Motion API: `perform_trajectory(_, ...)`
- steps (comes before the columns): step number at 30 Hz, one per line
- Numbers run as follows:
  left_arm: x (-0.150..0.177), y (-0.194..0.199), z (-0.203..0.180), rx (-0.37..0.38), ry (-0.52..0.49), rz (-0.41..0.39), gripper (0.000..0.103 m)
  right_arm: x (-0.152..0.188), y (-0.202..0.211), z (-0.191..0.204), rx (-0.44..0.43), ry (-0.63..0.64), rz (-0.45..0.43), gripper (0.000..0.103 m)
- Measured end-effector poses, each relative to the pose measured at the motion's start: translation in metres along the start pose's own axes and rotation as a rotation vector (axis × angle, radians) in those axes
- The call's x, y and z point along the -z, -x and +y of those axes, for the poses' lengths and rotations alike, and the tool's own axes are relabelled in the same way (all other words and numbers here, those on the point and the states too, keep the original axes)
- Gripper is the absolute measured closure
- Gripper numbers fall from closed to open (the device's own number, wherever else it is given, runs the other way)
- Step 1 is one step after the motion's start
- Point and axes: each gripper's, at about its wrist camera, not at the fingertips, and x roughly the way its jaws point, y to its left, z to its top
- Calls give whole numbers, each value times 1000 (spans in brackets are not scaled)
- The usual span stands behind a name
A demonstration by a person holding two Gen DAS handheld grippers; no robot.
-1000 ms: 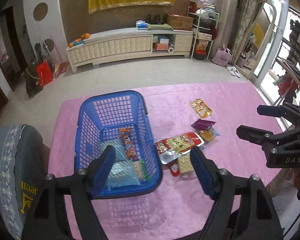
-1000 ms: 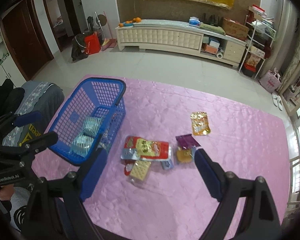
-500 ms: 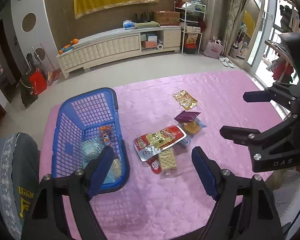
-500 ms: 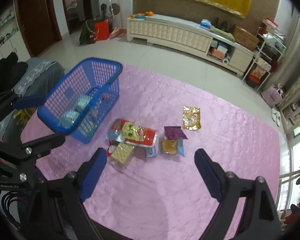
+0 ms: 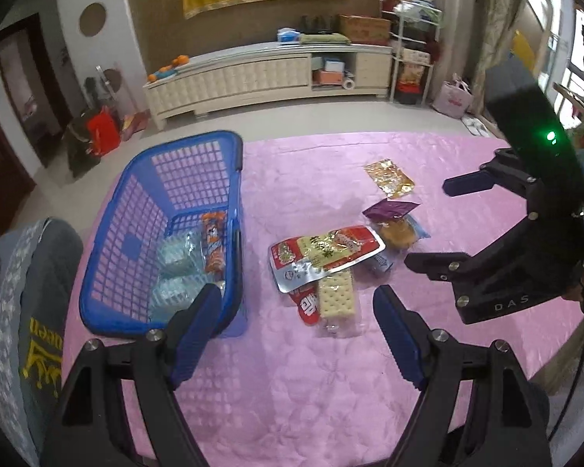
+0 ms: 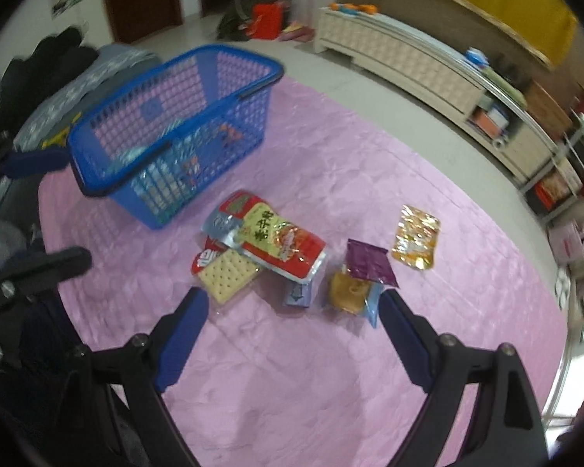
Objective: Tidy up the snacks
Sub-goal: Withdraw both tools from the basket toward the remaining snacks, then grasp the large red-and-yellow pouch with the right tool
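While I hover both grippers released, left gripper [image 5: 296, 315], right gripper [image 6: 292, 311], glossy crinkled snack packets [image 6: 280, 239], perforated cracker [image 6: 227, 272], blue lattice plastic basket [image 6: 183, 89], quilted pink cloth [image 6: 292, 389].

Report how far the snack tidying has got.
Done: the blue basket already holds an orange-wrapped bar and clear pale-blue packets.

In hand: nothing; the left gripper and right gripper are both open and empty above the pink cloth.

Left: the red pouch, cracker pack, purple packet, cake packet and gold packet.
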Motion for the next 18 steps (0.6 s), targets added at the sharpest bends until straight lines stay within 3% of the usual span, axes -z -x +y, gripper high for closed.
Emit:
perform_trajectory(10,40,-22,-5,-50,271,37,24,-1,-38,-3,-95,196,42,11)
perform_trajectory(18,53,-57,-14,-58,343,87,24,-17,-76,-7,-156,298,67,11)
